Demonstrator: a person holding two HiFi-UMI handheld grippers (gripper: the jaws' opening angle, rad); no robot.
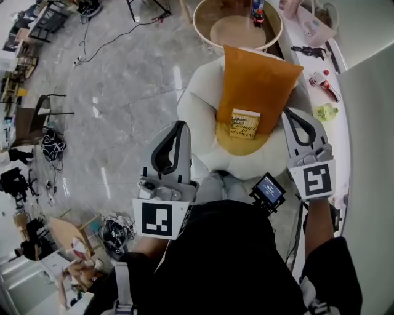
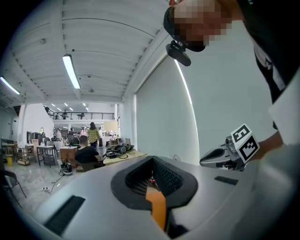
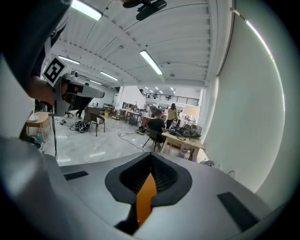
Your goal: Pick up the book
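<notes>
The book [image 1: 245, 123], cream with dark print, lies on an orange cushion [image 1: 258, 80] on a white armchair [image 1: 200, 101] in the head view. My left gripper [image 1: 179, 125] is held to the left of the chair seat, short of the book, its jaws together and empty. My right gripper [image 1: 290, 114] hovers just right of the book at the cushion's edge, also shut with nothing in it. The gripper views point out into the room: the left gripper [image 2: 152, 176] sees the right one, and the right gripper [image 3: 151, 171] sees the left one. The book is in neither gripper view.
A round wooden table [image 1: 206, 27] with a bottle [image 1: 258, 12] stands beyond the chair. A white ledge [image 1: 335, 92] along the right holds small items, among them a green object [image 1: 325, 112]. Cables and chairs lie on the grey floor [image 1: 123, 80] at left.
</notes>
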